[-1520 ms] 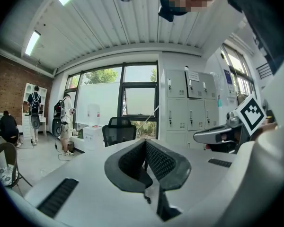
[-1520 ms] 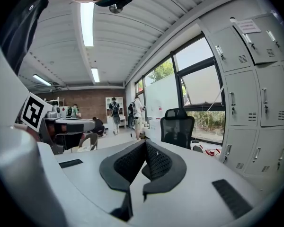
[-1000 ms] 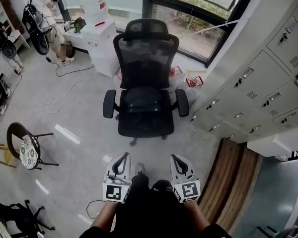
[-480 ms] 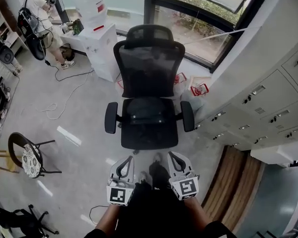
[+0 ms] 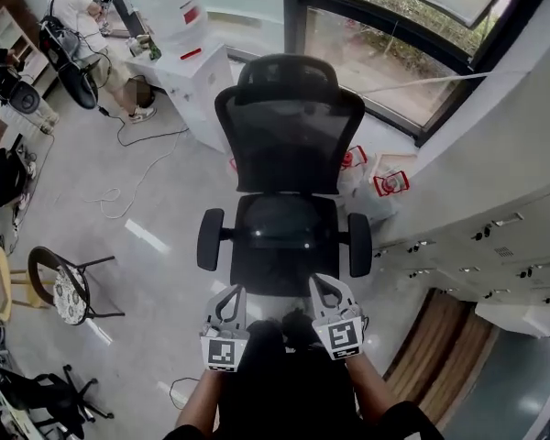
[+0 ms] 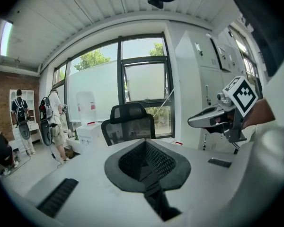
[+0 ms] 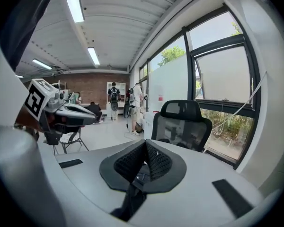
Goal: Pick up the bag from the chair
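Note:
A black mesh office chair (image 5: 289, 177) faces me, and a dark bag (image 5: 280, 225) lies flat on its seat, hard to tell apart from the black cushion. My left gripper (image 5: 229, 294) and right gripper (image 5: 323, 285) are held side by side just short of the seat's front edge, both pointing at the chair. In the left gripper view the chair (image 6: 128, 126) stands beyond the left gripper (image 6: 144, 142), whose pads meet with nothing between them. The right gripper (image 7: 145, 144) is likewise shut and empty, with the chair (image 7: 182, 124) ahead. The bag is not visible in either gripper view.
A white cabinet with a water bottle (image 5: 188, 58) stands behind the chair on the left. Grey lockers (image 5: 495, 236) line the right side. Red-and-white bags (image 5: 391, 183) lie under the window. A stool (image 5: 69, 293), floor cables (image 5: 119, 191) and a person (image 5: 73, 12) are at the left.
I have walked closer to the chair. Both grippers, still shut and side by side, now sit near the seat's front edge instead of well short of it.

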A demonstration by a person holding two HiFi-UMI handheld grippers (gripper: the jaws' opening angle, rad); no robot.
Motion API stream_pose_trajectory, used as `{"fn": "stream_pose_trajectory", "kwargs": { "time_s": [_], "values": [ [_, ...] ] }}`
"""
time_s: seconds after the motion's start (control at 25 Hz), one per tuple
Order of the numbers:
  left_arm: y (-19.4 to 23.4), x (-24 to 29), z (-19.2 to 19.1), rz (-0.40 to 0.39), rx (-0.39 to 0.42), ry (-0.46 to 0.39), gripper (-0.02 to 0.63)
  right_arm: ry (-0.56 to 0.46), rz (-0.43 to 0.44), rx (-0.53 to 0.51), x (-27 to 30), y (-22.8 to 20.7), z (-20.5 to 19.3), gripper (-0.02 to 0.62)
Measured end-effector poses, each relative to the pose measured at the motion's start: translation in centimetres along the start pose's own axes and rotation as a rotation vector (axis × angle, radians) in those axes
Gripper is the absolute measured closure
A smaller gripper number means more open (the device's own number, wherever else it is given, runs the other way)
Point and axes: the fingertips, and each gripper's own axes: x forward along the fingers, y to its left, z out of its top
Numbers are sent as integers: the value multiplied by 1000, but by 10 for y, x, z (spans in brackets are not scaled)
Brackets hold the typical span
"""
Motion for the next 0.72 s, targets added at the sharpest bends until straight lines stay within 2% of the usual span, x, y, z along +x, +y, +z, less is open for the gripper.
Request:
{"fn": "stream_pose_trajectory", "kwargs": {
  "time_s": [0.12,0.36,0.44,0.56,0.72],
  "values": [
    [1,32,-14,-18,52,34,606,53,12,-51,26,-13,-11,595],
    [12,93,-84,-121,132,177,606,204,35,-142,77,-22,-52,594],
    [13,110,-110,-152,156,232,606,256,49,-153,93,-24,-75,594],
    [11,140,-154,-184,235,299,603,326,73,-176,121,-27,-114,594],
    [5,177,-224,-225,318,393,600,432,100,-273,159,-24,-177,566]
  ]
}}
